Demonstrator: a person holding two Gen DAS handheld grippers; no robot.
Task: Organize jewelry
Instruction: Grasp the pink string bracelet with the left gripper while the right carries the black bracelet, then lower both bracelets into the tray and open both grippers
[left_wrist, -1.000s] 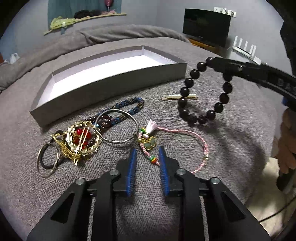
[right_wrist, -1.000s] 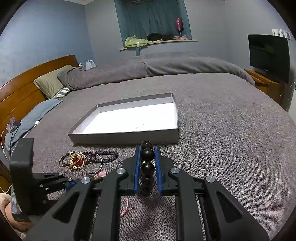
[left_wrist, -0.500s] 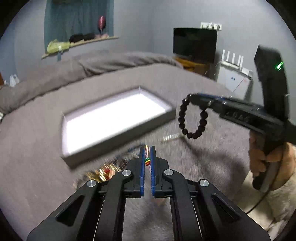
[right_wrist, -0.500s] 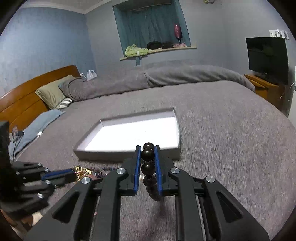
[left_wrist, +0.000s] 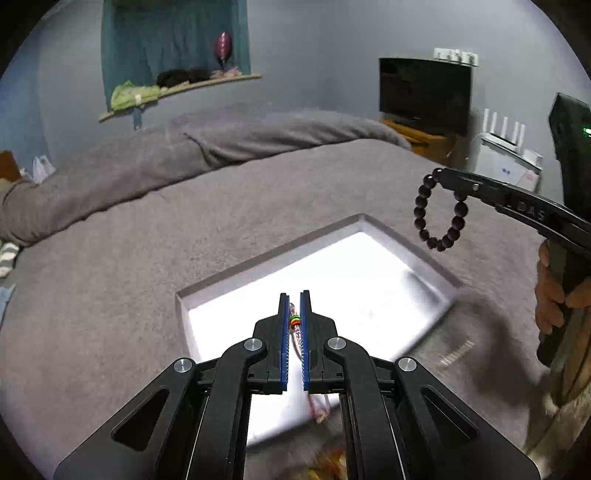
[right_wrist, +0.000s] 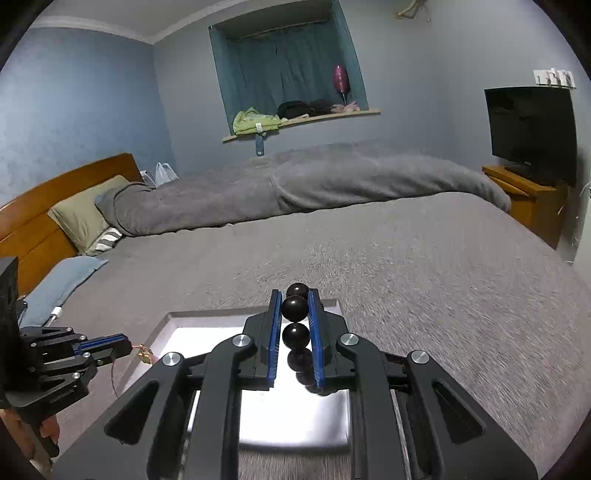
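Observation:
My left gripper (left_wrist: 294, 301) is shut on the pink cord bracelet (left_wrist: 294, 320), whose coloured beads show between the pads; its cord hangs down below (left_wrist: 319, 406). It is held above the near part of the shallow grey box (left_wrist: 266, 258) with a white floor. My right gripper (right_wrist: 294, 295) is shut on the black bead bracelet (right_wrist: 294, 308), which hangs as a loop (left_wrist: 439, 214) over the box's right side. From the right wrist, the left gripper (right_wrist: 127, 345) shows at the left with the pink bracelet's charm (right_wrist: 144, 355) dangling beside the box (right_wrist: 207, 314).
The box lies on a grey bedspread (right_wrist: 424, 266). A blurred hair clip (left_wrist: 456, 354) and blurred gold jewelry (left_wrist: 325, 465) lie on the bed nearest me. A folded duvet (right_wrist: 332, 184), pillows (right_wrist: 79, 216) and a television (right_wrist: 530, 125) are beyond.
The left gripper closed on the pink bracelet and lifted it off the bed toward the box. The right gripper, still holding the black bracelet, rose and moved over the box.

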